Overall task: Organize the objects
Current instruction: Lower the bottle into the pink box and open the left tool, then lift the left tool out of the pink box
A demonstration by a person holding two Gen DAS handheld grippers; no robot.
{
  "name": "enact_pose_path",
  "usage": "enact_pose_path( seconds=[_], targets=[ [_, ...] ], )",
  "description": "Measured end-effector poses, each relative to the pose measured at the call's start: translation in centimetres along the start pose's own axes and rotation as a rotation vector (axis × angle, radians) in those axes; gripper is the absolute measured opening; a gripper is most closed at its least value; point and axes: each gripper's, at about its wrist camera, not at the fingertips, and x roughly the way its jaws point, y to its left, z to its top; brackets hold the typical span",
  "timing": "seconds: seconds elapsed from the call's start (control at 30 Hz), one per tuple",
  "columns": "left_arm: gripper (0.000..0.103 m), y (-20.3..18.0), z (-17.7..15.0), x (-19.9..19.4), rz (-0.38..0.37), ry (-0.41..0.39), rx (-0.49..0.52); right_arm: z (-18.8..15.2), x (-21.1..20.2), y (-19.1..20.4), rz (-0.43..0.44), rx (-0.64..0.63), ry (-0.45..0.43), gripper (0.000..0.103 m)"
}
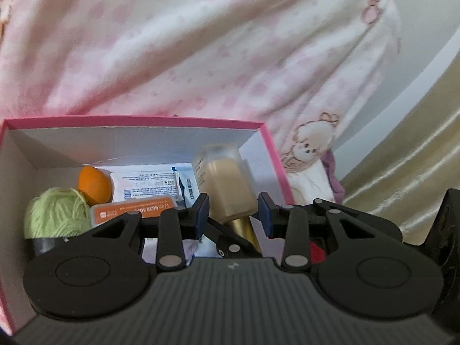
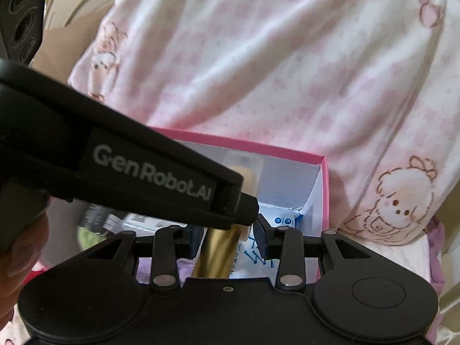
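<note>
A pink-rimmed white box (image 1: 270,149) holds several items. A foundation bottle (image 1: 227,187) with beige liquid and a gold cap (image 1: 244,230) leans in the box, cap toward me. My left gripper (image 1: 233,215) is open, its blue pads on either side of the bottle without visibly touching it. My right gripper (image 2: 227,237) is also open around the gold cap (image 2: 218,253), inside the same box (image 2: 325,189). The left gripper's black body (image 2: 129,172) crosses the right wrist view and hides much of the box.
In the box lie a green yarn ball (image 1: 57,215), an orange sponge egg (image 1: 95,185), an orange-lidded case (image 1: 135,211), white and blue packets (image 1: 155,184) and something red (image 1: 317,251). A person in pink-checked pajamas (image 1: 201,57) stands right behind the box. Golden fabric (image 1: 417,158) lies at right.
</note>
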Motion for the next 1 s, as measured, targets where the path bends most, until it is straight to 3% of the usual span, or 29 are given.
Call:
enact_pose_path(
  seconds=[0.13,0.3,0.6,0.67,0.77,0.9,1.0],
  targets=[
    [0.036,1.3,0.4,2.9,-0.02,0.025,-0.049,-0.1,2.5,-0.9,-0.021,0.008,0.043,0.042],
    [0.035,1.9,1.0,5.3,-0.015,0.072,-0.085,0.1,4.8,0.0,-0.12,-0.079,0.135,0.042],
    [0.032,3.1,0.5,5.9,0.008,0.093,-0.103,0.2,6.6,-0.5,-0.064,-0.043,0.196,0.039],
    [0.032,2.6,0.4,5.7,0.021,0.087,-0.088,0.0,6.2,-0.5,-0.064,-0.049,0.179,0.042],
    [0.041,1.5,0.3,4.6,0.051,0.093,-0.078,-0.1,4.7,0.1,-0.094,-0.087,0.139,0.047],
    [0.045,-0.8,0.2,2.0,0.13,0.094,0.003,0.1,1.4,-0.6,-0.078,-0.021,0.074,0.05],
    [0.056,-2.0,0.9,-0.2,0.16,0.09,0.039,-0.2,-1.4,-1.4,-0.035,0.039,0.055,0.05]
  ],
)
